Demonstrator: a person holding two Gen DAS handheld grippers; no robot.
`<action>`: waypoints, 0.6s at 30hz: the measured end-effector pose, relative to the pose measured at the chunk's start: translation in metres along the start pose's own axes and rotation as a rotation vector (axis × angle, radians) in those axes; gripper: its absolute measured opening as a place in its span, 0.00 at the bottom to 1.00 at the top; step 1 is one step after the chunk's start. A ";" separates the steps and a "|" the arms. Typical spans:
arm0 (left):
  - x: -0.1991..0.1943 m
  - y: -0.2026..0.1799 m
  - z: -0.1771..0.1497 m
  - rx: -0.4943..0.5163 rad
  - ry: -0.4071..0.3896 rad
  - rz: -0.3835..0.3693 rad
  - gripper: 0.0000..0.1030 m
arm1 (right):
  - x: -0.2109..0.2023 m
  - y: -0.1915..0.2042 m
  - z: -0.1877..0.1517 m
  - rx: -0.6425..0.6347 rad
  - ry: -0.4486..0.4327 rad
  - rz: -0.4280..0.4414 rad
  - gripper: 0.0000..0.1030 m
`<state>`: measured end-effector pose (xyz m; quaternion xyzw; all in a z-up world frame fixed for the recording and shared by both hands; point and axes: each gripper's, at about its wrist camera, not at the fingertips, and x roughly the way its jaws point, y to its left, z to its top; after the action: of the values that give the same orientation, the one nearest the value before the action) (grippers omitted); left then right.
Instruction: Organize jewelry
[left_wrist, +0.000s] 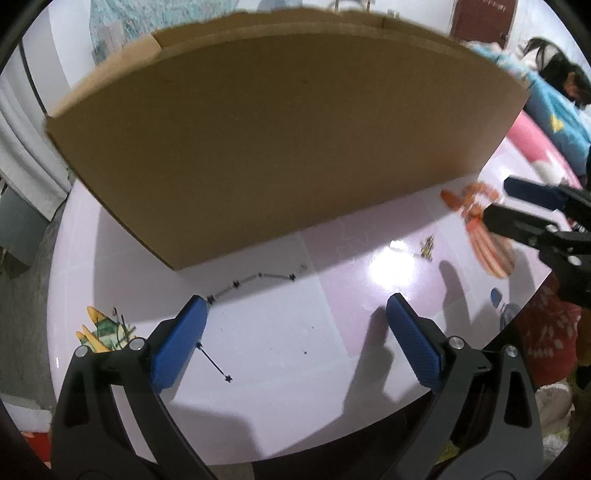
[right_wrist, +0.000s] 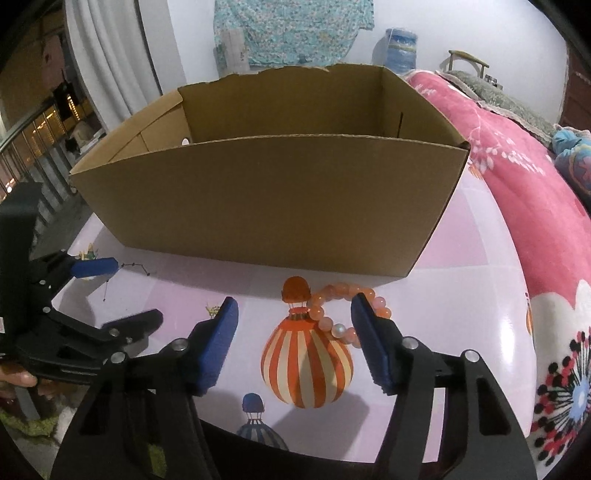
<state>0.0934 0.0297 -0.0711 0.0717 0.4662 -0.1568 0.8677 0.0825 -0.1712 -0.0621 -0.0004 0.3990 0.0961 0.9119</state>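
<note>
An open cardboard box (left_wrist: 288, 147) (right_wrist: 266, 206) stands on the pink round table (left_wrist: 288, 350). A thin chain with dark star charms (left_wrist: 255, 280) lies in front of it, running under my left gripper's left fingertip. My left gripper (left_wrist: 295, 306) is open over the table, empty. An orange bead bracelet (right_wrist: 334, 306) lies by the box's front; my right gripper (right_wrist: 293, 306) is open, its right finger touching or just over the beads. A small gold piece (left_wrist: 427, 246) (right_wrist: 211, 308) lies between the two grippers. The bracelet also shows in the left wrist view (left_wrist: 476, 194).
A printed orange striped balloon (right_wrist: 306, 365) decorates the tablecloth. A yellow-green ornament (left_wrist: 101, 330) lies at the table's left edge. A pink blanket (right_wrist: 535, 206) is on the right. A person in blue (left_wrist: 554, 99) sits behind.
</note>
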 end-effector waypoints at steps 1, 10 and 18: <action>-0.007 0.003 -0.001 -0.007 -0.040 -0.026 0.91 | -0.001 -0.001 0.000 0.001 -0.003 -0.001 0.59; -0.020 -0.024 0.004 0.093 -0.143 -0.237 0.67 | 0.003 -0.006 -0.003 0.023 0.001 0.000 0.49; -0.016 -0.047 0.006 0.197 -0.141 -0.269 0.38 | 0.007 -0.015 -0.006 0.039 0.010 0.012 0.36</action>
<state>0.0742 -0.0128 -0.0529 0.0823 0.3918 -0.3210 0.8583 0.0855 -0.1852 -0.0724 0.0191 0.4054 0.0940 0.9091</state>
